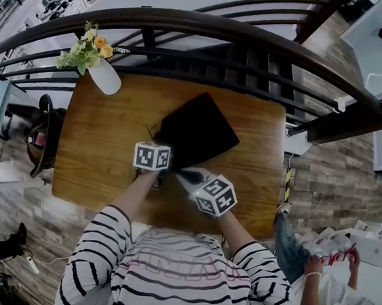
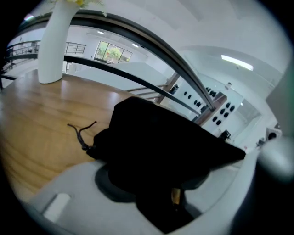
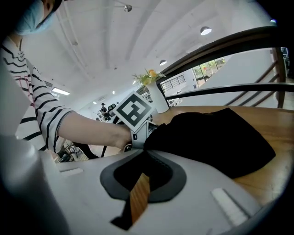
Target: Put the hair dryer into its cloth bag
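A black cloth bag [image 1: 195,132] lies flat on the wooden table [image 1: 93,155], its mouth toward me. Both grippers are at that near edge. My left gripper [image 1: 160,166] stands open, with black bag cloth [image 2: 165,142] draped across the gap between its jaws [image 2: 156,193]. A drawstring [image 2: 82,133] trails from the bag's left corner. My right gripper [image 1: 183,175] is shut on the bag's edge [image 3: 216,137], and the cloth runs in between its pads [image 3: 142,183]. From the right gripper view, the left gripper [image 3: 146,136] touches the same edge. The hair dryer shows in no view.
A white vase of flowers [image 1: 102,71] stands at the table's far left corner. A dark wooden railing [image 1: 251,35] runs close behind the table. A seated person [image 1: 313,274] with white bags is on the floor at the lower right.
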